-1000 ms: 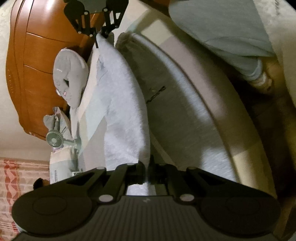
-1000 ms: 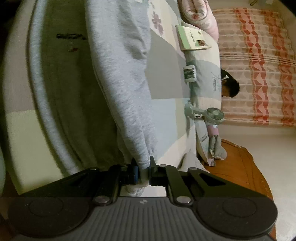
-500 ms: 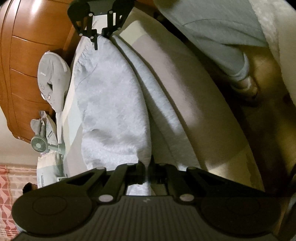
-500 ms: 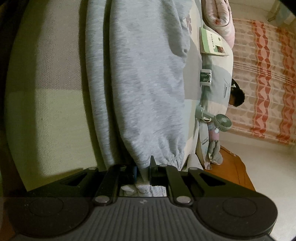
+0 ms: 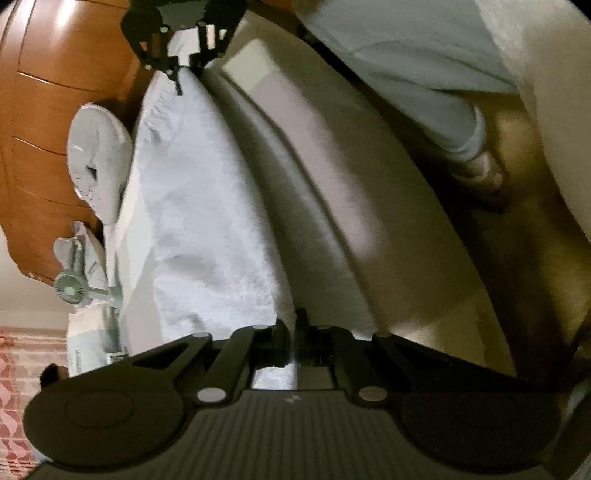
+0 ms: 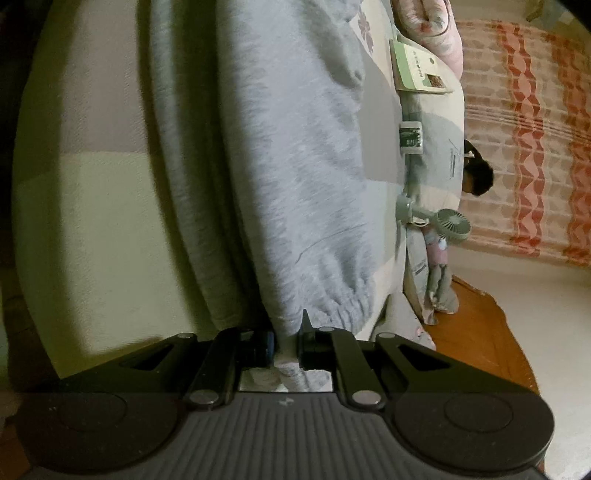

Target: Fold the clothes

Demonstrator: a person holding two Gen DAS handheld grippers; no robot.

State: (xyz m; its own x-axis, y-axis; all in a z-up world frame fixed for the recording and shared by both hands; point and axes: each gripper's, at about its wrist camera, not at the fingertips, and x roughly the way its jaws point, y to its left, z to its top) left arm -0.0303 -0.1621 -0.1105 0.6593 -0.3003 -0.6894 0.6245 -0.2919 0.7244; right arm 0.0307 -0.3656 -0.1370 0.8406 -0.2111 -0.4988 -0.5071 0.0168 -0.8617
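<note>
Light grey sweatpants [image 5: 207, 221] lie stretched along the bed, folded lengthwise, and fill the middle of the right wrist view [image 6: 288, 177] too. My left gripper [image 5: 293, 343] is shut on one end of the fabric. My right gripper [image 6: 286, 343] is shut on the other end, beside the gathered elastic hem [image 6: 343, 306]. In the left wrist view the right gripper [image 5: 183, 70] shows at the far end of the sweatpants, pinching them near the headboard.
The bed [image 6: 103, 206] has a cream and grey patchwork cover. A small green fan [image 6: 443, 219], a book [image 6: 417, 66], a small card [image 6: 410, 136] and pink bedding [image 6: 432, 26] lie along its far side. A grey pillow [image 5: 98, 162] rests against the wooden headboard [image 5: 55, 92]. A person's leg [image 5: 424, 74] stands beside the bed.
Both grippers have lowered the sweatpants from a raised, draped hold onto the bed. The fabric now lies flatter and wider across the cover. Both stayed shut.
</note>
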